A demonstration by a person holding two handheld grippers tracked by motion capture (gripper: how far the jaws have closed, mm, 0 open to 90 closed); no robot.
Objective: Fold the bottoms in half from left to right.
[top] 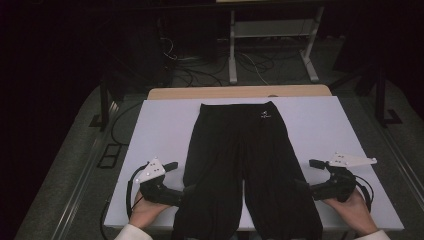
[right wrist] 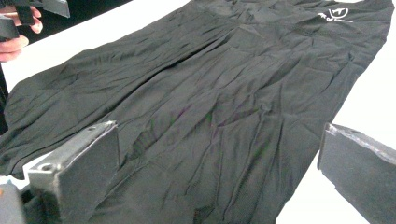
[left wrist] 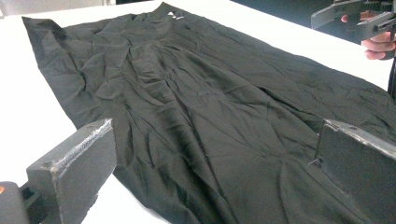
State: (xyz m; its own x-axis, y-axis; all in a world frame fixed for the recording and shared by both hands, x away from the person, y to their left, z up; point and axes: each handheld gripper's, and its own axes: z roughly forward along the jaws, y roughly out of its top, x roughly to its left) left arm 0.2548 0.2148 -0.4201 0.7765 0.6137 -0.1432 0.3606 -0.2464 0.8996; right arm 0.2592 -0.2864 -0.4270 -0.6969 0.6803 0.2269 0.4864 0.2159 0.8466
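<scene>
Across the middle of the high view, black trousers (top: 248,165) lie flat on the white bench (top: 160,130), legs toward the bottom edge. Left gripper (top: 176,179) and right gripper (top: 309,176) flank the legs, jaws wide and empty. Folding seems about to begin; next, each should pinch an outer leg edge.

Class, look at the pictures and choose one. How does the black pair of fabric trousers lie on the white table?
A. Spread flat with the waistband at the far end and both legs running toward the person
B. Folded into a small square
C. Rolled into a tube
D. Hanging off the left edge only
A: the black pair of fabric trousers lies spread flat on the white table, waistband at the far end, both legs coming toward the person.
</scene>
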